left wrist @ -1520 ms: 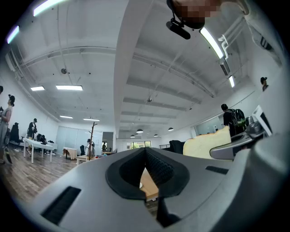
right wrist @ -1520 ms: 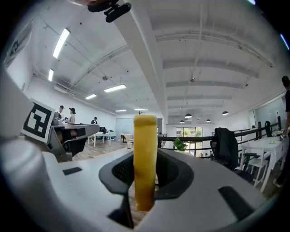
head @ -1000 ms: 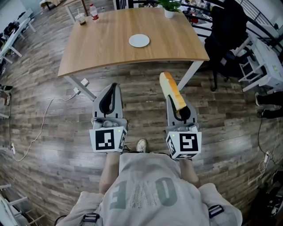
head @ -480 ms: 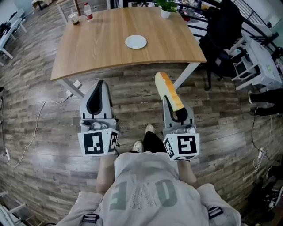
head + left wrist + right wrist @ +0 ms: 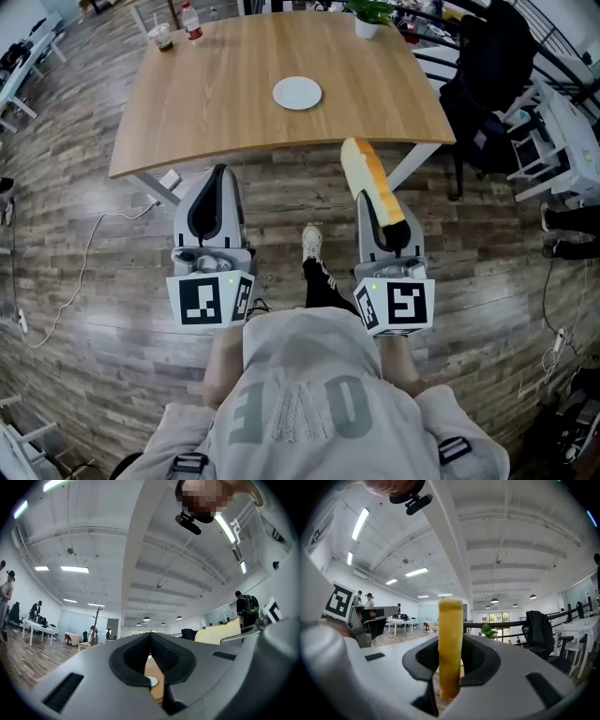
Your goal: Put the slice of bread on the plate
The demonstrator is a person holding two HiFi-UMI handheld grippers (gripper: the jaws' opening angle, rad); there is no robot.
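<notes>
A small white plate (image 5: pixel 297 93) lies on the wooden table (image 5: pixel 216 112), near its middle and towards the far side. My right gripper (image 5: pixel 377 204) is shut on a slice of bread (image 5: pixel 369 176) with a yellow crust, which juts forward just short of the table's near edge. In the right gripper view the bread (image 5: pixel 450 639) stands on edge between the pads of the right gripper (image 5: pixel 449 667). My left gripper (image 5: pixel 220 178) is shut and holds nothing, level with the right one. Through the narrow slit of the left gripper (image 5: pixel 151 641) I see the plate (image 5: pixel 151 682).
A bottle (image 5: pixel 193 24) and a cup (image 5: pixel 164 37) stand at the table's far left corner, a potted plant (image 5: pixel 367 21) at the far right. A black chair with a jacket (image 5: pixel 487 75) stands right of the table. A cable (image 5: pixel 75 281) lies on the floor.
Both grippers have moved forward towards the table, the bread with the right one. The person's foot has stepped forward between them.
</notes>
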